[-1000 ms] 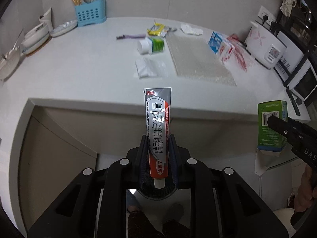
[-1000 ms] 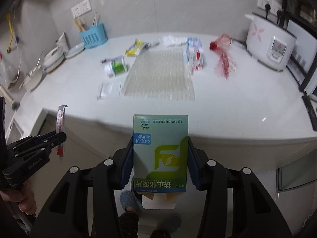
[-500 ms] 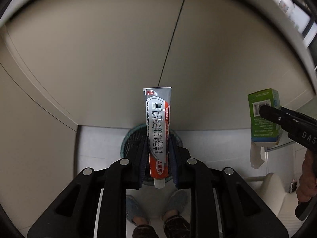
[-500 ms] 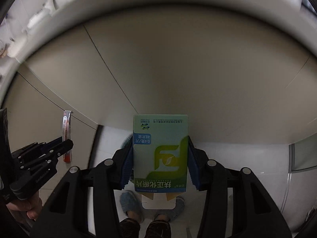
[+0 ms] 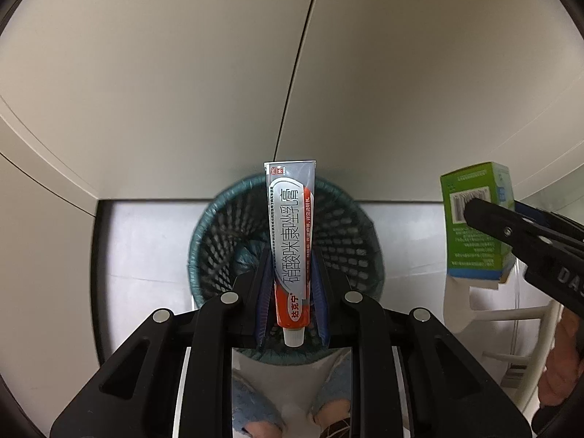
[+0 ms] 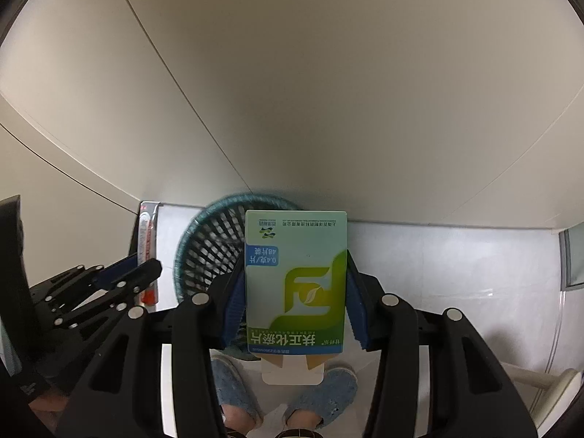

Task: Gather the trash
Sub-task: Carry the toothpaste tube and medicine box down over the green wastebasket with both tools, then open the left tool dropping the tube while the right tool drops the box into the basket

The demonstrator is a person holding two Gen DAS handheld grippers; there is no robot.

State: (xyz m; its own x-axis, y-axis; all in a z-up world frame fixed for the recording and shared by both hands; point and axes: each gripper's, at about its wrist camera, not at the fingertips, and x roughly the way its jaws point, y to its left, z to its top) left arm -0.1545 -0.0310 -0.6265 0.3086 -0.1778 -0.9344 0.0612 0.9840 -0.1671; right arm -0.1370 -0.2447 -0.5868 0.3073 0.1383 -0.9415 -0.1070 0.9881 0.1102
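Observation:
My left gripper (image 5: 290, 255) is shut on a silver and red ointment tube (image 5: 291, 233), held upright with its white cap toward me. It hangs right over a dark teal mesh waste basket (image 5: 350, 226) on the floor. My right gripper (image 6: 295, 255) is shut on a green and white medicine box (image 6: 295, 277) with an open flap at its near end. The basket (image 6: 208, 244) shows behind and left of the box. From each view the other gripper appears to the side: the box (image 5: 474, 219) at the right, the tube (image 6: 148, 252) at the left.
Beige cabinet doors (image 5: 182, 73) rise behind the basket, with a vertical seam between them. The floor (image 6: 438, 262) is pale tile. A person's feet in blue slippers (image 6: 233, 390) stand close to the basket. A white stool or rack frame (image 5: 511, 314) is at the right.
Both grippers have dropped from countertop height down past the cabinet fronts. The counter has left the view and the waste basket now lies under the tube and box. Both grips are unchanged.

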